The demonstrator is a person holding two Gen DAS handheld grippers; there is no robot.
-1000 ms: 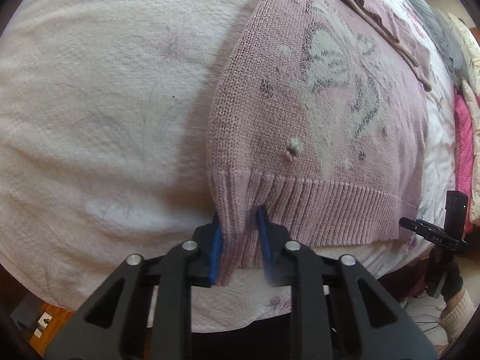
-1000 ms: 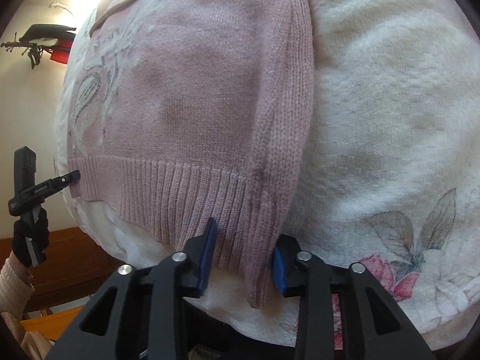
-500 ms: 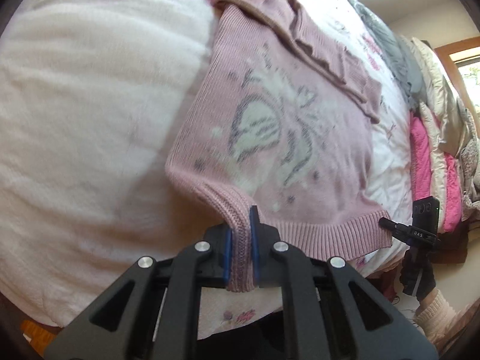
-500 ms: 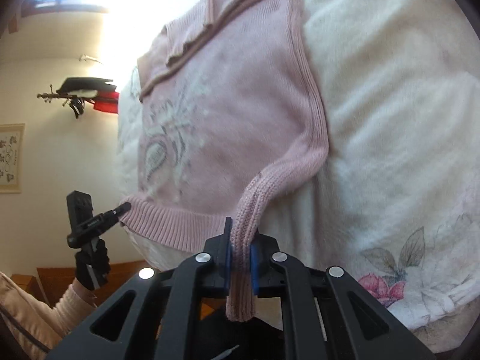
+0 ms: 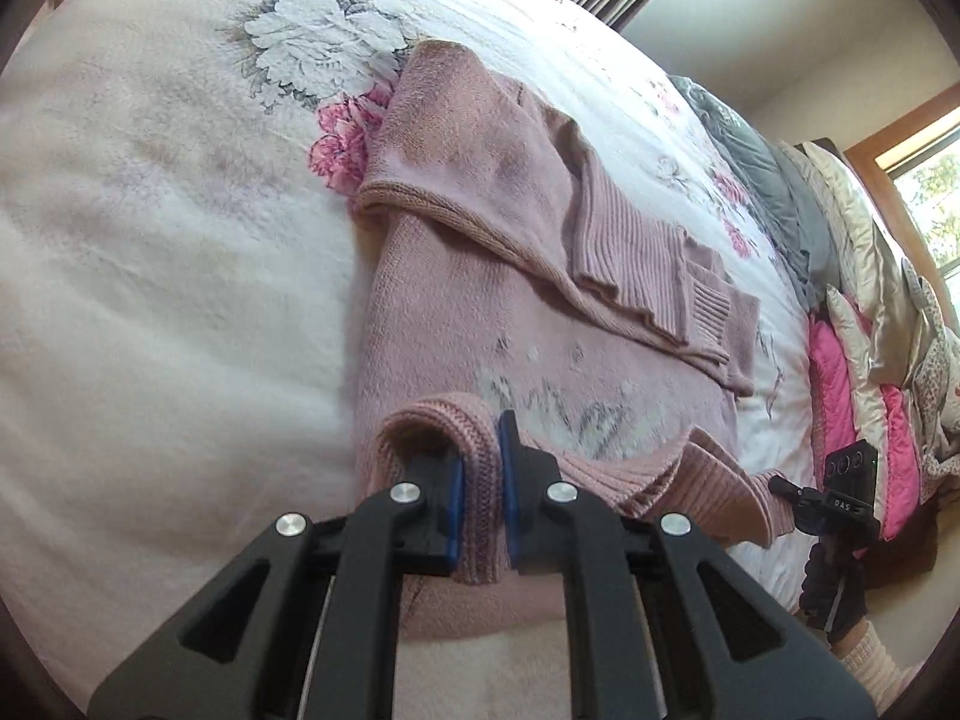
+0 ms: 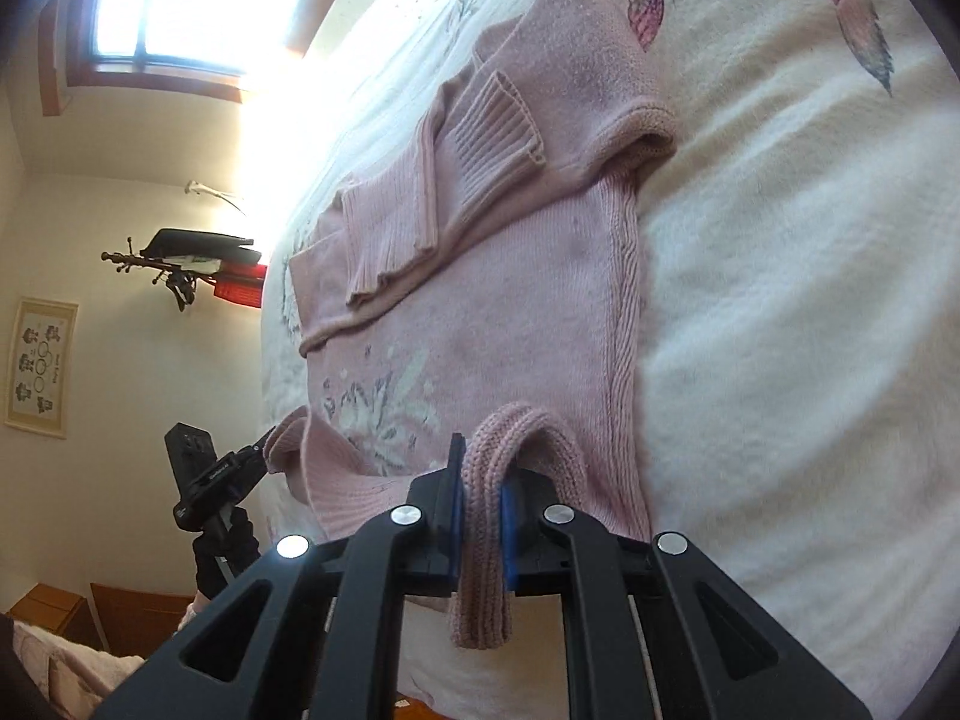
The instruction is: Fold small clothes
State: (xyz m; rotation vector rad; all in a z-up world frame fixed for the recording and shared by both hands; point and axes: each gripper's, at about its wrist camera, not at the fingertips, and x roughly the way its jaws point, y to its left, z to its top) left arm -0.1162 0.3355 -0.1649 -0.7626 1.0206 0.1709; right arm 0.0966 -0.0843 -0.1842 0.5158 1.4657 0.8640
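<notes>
Both grippers clamp the ribbed hem of a pink sweater on a bed.

Left gripper (image 5: 480,474) is clenched on the hem corner of the pink sweater (image 5: 540,312), knit bunched between its blue pads (image 5: 507,468); right gripper (image 6: 480,498) pinches the other hem corner the same way, fabric hanging below its fingers. Hem is lifted and curled toward the sweater's chest print, while the rest of the sweater lies flat on the white floral bedspread (image 5: 150,240), sleeves folded across the top. Beyond the sweater's far side, a pile of pink and grey clothes (image 5: 840,360). Sweater's upper part sits well ahead of both grippers.
</notes>
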